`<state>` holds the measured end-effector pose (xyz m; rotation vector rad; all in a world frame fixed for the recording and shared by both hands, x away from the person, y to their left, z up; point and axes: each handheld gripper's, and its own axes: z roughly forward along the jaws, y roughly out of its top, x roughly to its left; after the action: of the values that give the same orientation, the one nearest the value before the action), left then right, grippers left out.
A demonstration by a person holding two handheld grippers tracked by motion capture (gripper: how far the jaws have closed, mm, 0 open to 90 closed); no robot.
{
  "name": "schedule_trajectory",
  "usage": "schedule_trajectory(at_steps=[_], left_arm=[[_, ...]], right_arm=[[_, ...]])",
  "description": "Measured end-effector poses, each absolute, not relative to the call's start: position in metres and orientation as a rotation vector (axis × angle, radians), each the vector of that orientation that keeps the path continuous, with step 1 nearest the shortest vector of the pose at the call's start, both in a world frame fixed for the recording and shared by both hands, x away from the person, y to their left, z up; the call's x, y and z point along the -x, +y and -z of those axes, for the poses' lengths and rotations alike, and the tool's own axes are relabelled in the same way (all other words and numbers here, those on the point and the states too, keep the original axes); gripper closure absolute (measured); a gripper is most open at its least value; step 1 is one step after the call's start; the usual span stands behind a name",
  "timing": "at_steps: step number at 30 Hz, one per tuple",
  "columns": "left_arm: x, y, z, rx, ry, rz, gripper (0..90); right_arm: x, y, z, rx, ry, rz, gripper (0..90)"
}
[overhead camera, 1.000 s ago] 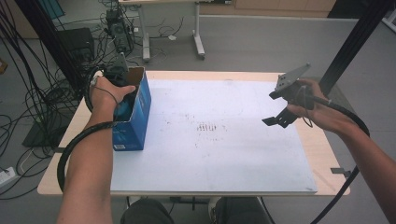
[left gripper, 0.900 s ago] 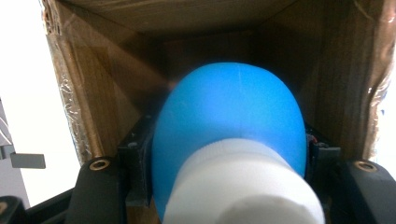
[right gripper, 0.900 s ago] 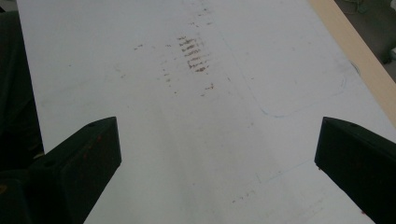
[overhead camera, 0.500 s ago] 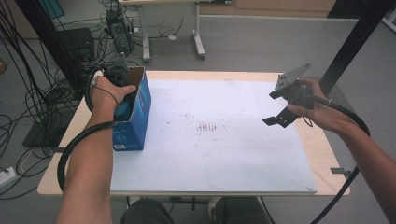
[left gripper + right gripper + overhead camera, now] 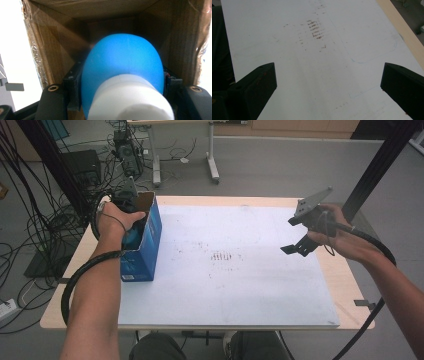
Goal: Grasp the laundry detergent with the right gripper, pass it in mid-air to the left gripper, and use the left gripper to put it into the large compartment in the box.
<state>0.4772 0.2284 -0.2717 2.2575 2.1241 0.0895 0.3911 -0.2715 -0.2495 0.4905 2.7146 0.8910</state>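
An open blue cardboard box [image 5: 146, 247] stands on end at the table's left side. My left gripper [image 5: 122, 82] reaches down into its brown inside and is shut on a blue bottle [image 5: 122, 60] with a white cap [image 5: 130, 100]; the black jaws press on both sides of the bottle. A hand [image 5: 116, 220] covers the box's opening in the high view. My right gripper [image 5: 292, 235] hovers over the right part of the white mat [image 5: 225, 285], open, with nothing between its jaws [image 5: 328, 80].
The white mat carries faint brown scuff marks [image 5: 224, 256] at its middle. The wooden table edge [image 5: 345, 275] runs along the right. Cables and black stands [image 5: 45, 195] crowd the floor on the left, and a black post [image 5: 372, 167] rises at the back right.
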Motion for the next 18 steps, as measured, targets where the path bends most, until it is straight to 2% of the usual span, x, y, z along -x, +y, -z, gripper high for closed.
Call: schedule_trajectory(at_steps=[18], left_arm=[[-0.4766,0.2304,0.2718,-2.25,2.12,-0.087,36.7]], right_arm=[[-0.3913,-0.2696,0.2459,-0.482,2.714,-0.883,0.3]])
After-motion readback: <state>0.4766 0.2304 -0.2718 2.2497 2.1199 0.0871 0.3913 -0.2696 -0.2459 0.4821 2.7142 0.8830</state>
